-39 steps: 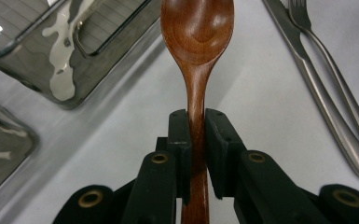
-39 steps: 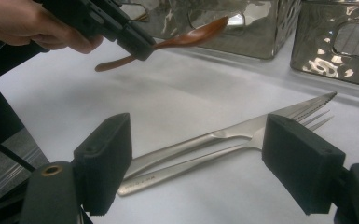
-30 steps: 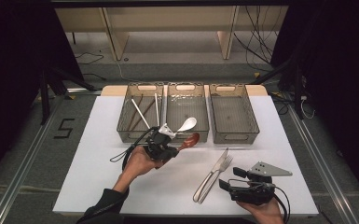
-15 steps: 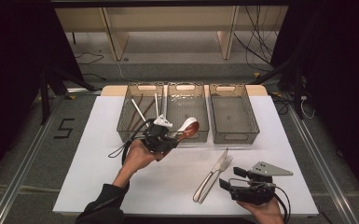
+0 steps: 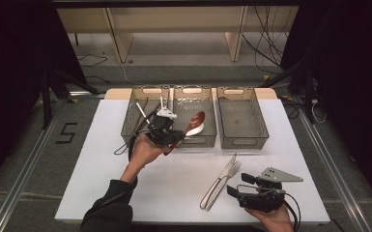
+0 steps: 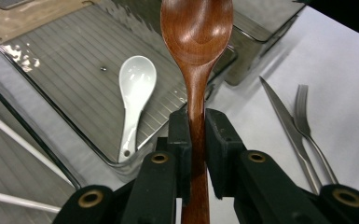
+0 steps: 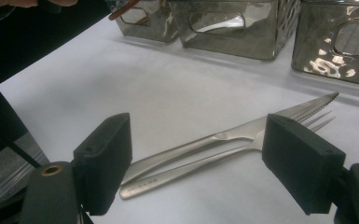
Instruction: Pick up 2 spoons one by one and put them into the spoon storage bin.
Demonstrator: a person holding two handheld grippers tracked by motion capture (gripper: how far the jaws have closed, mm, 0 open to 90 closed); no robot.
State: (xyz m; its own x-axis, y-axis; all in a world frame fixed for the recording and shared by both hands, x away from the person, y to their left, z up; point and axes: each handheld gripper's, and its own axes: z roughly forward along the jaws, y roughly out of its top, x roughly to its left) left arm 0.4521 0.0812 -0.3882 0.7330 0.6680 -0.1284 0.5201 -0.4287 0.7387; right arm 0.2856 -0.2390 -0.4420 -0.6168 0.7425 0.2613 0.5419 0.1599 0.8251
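Note:
My left gripper (image 5: 175, 137) is shut on the handle of a brown wooden spoon (image 5: 196, 122), whose bowl hangs over the front of the middle mesh bin (image 5: 207, 140). In the left gripper view the pads of that gripper (image 6: 196, 123) pinch the wooden spoon (image 6: 196, 37) above a white ceramic spoon (image 6: 135, 88) lying in the bin. My right gripper (image 5: 236, 187) rests near the table's front right with its jaws open. In the right gripper view a steel knife (image 7: 242, 130) and fork (image 7: 200, 165) lie side by side just beyond the right gripper (image 7: 210, 158).
Three mesh bins stand in a row at the back of the white table cover (image 5: 174, 188). The left bin (image 5: 128, 128) holds white chopsticks (image 5: 142, 112); the right bin (image 5: 244, 142) looks bare. Knife and fork (image 5: 221, 181) lie at the front centre-right.
The left hand has risen and moved back toward the bins with the wooden spoon, whose bowl now hangs over the middle bin. The right gripper has stayed put.

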